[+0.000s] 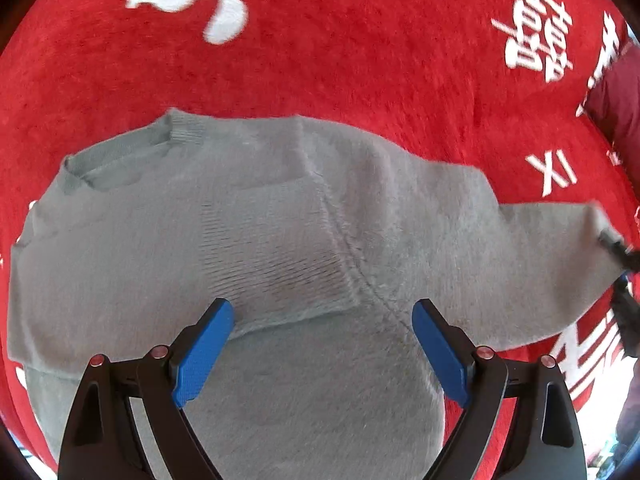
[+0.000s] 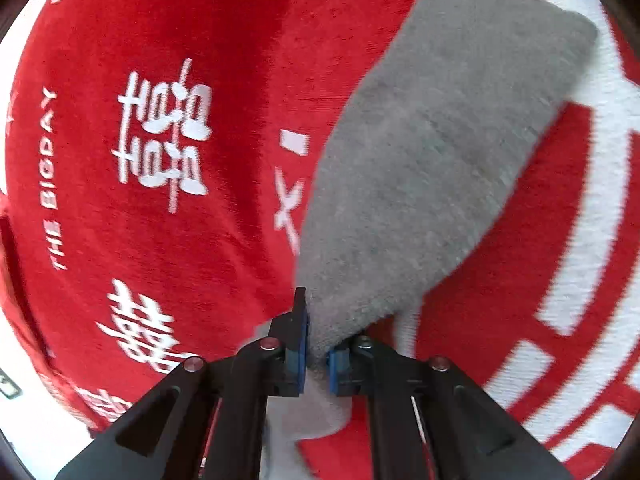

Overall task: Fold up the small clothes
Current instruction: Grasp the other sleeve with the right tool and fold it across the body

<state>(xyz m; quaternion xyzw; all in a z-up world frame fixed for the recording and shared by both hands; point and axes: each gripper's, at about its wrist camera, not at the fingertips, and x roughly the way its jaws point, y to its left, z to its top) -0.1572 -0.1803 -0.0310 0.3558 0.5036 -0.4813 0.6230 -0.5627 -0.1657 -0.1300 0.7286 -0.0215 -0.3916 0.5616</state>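
A small grey knit sweater (image 1: 248, 232) lies flat on a red blanket (image 1: 320, 72), its neckline at the upper left. One sleeve is folded across its body. My left gripper (image 1: 322, 320) hovers just above the sweater's body, jaws wide open and empty. The other sleeve (image 1: 540, 264) stretches out to the right, where my right gripper (image 1: 618, 248) holds its end. In the right wrist view, my right gripper (image 2: 316, 344) is shut on the cuff end of this grey sleeve (image 2: 432, 160), which runs away up and to the right.
The red blanket (image 2: 180, 240) with white characters and lettering covers the whole surface. A dark red garment or cushion (image 1: 616, 100) sits at the right edge in the left wrist view.
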